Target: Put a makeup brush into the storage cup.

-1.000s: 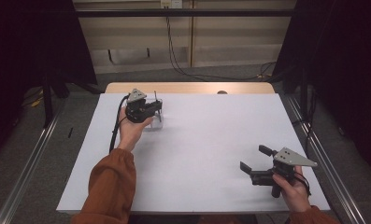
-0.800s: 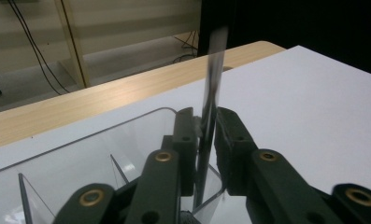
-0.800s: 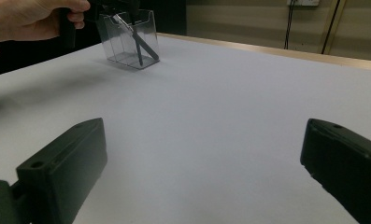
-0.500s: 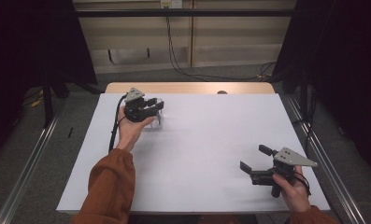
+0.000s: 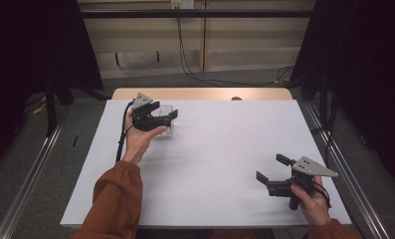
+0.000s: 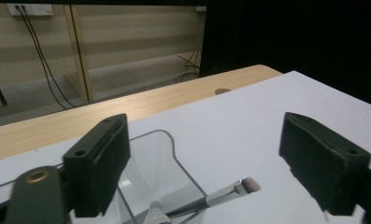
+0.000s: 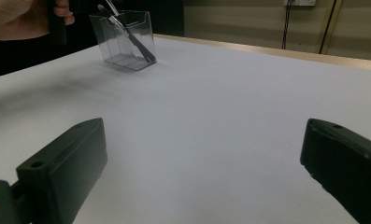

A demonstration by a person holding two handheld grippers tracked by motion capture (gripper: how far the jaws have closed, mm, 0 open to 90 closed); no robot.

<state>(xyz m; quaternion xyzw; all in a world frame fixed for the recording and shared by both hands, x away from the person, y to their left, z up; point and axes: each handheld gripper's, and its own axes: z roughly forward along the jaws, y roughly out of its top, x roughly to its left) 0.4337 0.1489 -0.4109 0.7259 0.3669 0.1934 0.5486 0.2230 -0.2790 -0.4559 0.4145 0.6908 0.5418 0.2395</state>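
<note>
The clear holder [image 5: 164, 119] is standing at the far left of the white table [image 5: 220, 164] in the high view, with the left gripper [image 5: 167, 116] hovering right over it. That gripper's jaws have just been opening, and they are now standing released and wide apart, nothing pressed between them. The person's left hand [image 5: 138, 139] is reaching in from below, an orange sleeve [image 5: 113, 199] covering the forearm. Well apart, near the front right corner of the table, the right gripper [image 5: 273, 168] is sitting low over the bare surface in the right hand [image 5: 312, 199], its jaws spread wide and holding nothing.

In the left gripper view, the clear holder [image 6: 160, 172] is lying just below and between the two black jaws — closer to the left one, which is partly overlapping its wall. A brush [image 6: 220, 193] is leaning inside it, its bristled tip poking out past the rim toward the right. Neither jaw is touching the brush. Beyond the white sheet, a strip of the wooden edge [image 6: 141, 105] is showing.

In the right gripper view, the two jaws are standing far apart over the empty white surface. Far off at the upper left, the clear holder [image 7: 139, 58] is standing upright on the table with slim tools [image 7: 141, 46] leaning inside it — the left hand [image 7: 19, 16] is just above and beside it.
</note>
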